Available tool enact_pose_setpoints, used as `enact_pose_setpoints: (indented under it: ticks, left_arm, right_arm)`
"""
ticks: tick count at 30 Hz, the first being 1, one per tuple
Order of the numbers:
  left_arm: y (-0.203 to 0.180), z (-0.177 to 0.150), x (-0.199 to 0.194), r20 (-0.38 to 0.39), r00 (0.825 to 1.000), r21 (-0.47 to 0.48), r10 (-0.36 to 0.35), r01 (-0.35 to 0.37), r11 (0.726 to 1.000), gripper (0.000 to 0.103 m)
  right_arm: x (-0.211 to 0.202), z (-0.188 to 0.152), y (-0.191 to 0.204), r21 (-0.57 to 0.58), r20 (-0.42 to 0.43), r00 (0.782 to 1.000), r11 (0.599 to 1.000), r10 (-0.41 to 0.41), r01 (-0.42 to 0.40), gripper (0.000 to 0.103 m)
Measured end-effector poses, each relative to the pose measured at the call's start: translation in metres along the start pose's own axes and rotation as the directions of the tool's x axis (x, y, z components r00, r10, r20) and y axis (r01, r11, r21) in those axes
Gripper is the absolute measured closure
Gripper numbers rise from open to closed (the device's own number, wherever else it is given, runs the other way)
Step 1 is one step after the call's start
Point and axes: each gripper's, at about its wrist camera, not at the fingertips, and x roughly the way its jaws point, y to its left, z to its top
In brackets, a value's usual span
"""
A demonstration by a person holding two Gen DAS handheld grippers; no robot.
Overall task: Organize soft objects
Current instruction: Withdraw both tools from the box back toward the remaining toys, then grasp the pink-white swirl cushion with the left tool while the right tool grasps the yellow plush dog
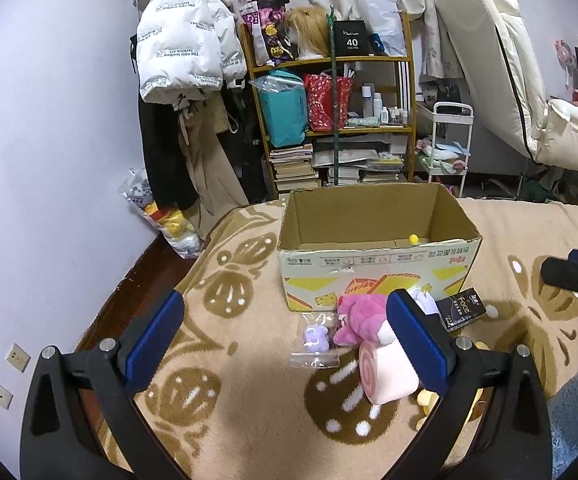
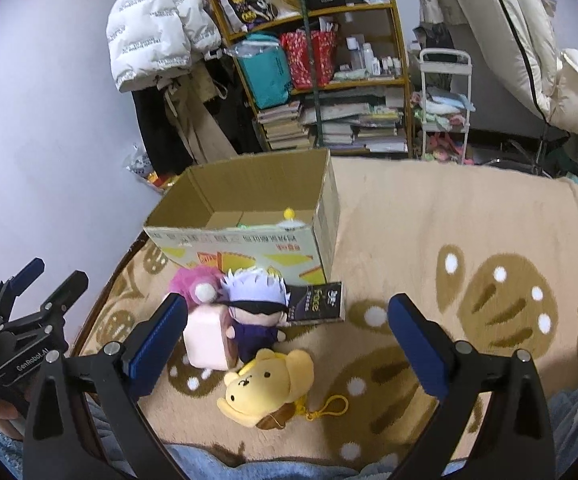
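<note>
Both grippers hang over a tan blanket point(image 2: 429, 216) with brown flower shapes. The left gripper point(image 1: 285, 332) has its jaws spread wide and holds nothing. The right gripper point(image 2: 289, 336) has its jaws spread wide too, and they are empty. A cardboard box point(image 2: 249, 240) stands open on the blanket, with a small yellow ball point(image 2: 288, 213) inside it near the front wall. The soft toys lie in a bunch just in front of the box. There is a pink fluffy toy point(image 1: 359, 316), a pink roll pillow point(image 1: 389, 372), a doll with white hair point(image 2: 255, 304) and a yellow bear point(image 2: 267, 388). A tiny purple toy in a clear bag point(image 1: 315, 338) lies beside the pink one. A black packet point(image 2: 317, 302) leans against the box.
</note>
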Motion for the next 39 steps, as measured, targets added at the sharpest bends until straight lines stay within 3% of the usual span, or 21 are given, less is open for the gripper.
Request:
enact_pose_setpoints:
  ticks: [12,23,28,39]
  left_arm:
    - [-0.015,-0.01,0.035,-0.103,0.993,0.005,-0.061,0.062,0.998,0.003]
    - [-0.031,-0.026,0.067,-0.223,0.967,0.014,-0.119,0.125,0.992,0.003]
    - [-0.039,-0.031,0.081,-0.282,0.948,0.022,-0.147,0.16,0.987,0.003]
    - [-0.053,-0.038,0.099,-0.343,0.922,0.038,-0.181,0.206,0.978,0.003]
  right_arm:
    - [0.043,-0.011,-0.004,0.036,-0.147,0.989,0.999,0.003,0.002,0.0]
    - [0.07,-0.016,-0.005,0.038,-0.23,0.973,0.999,-0.01,0.02,0.0]
    - [0.079,-0.018,-0.004,0.039,-0.259,0.966,0.999,-0.016,0.027,0.0]
    - [0.091,-0.022,-0.01,0.059,-0.305,0.952,0.997,-0.018,0.038,0.0]
